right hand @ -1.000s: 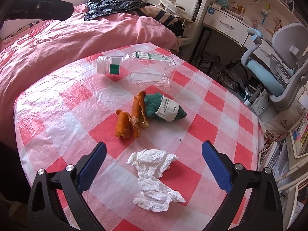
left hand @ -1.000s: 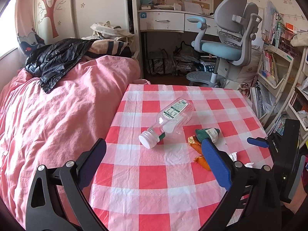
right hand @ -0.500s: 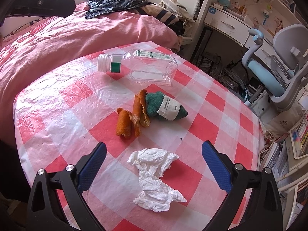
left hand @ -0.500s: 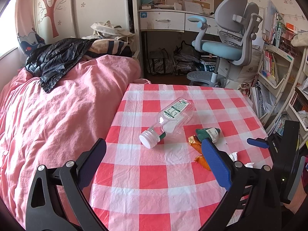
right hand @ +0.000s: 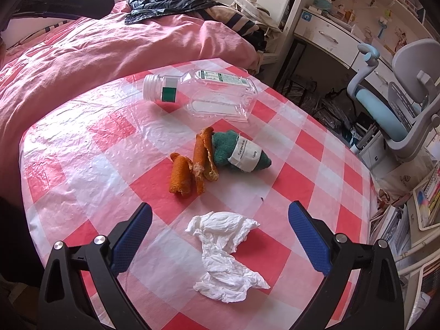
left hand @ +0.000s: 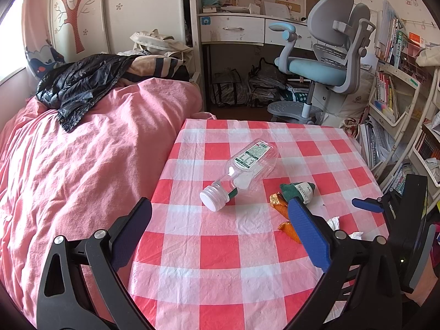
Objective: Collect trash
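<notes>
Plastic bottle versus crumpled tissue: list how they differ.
The plastic bottle is clear, rigid and capped; the crumpled tissue is white, soft and shapeless. The bottle lies at the table's far side; the tissue lies nearest the right claw. Both rest loose on the checked tablecloth.

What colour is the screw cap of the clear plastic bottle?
White screw cap; the left wrist view shows it best.

The left wrist camera looks forward and down from the near edge of the checkered table (left hand: pixel 220 253), toward the desk (left hand: pixel 233 29) and office chair (left hand: pixel 330 55). The right wrist camera sits closer, over the crumpled tissue (right hand: pixel 225 250), facing the bed (right hand: pixel 110 44). Both share the clear plastic bottle (left hand: pixel 239 174) (right hand: pixel 203 93) and orange peels (right hand: pixel 192 170).
</notes>
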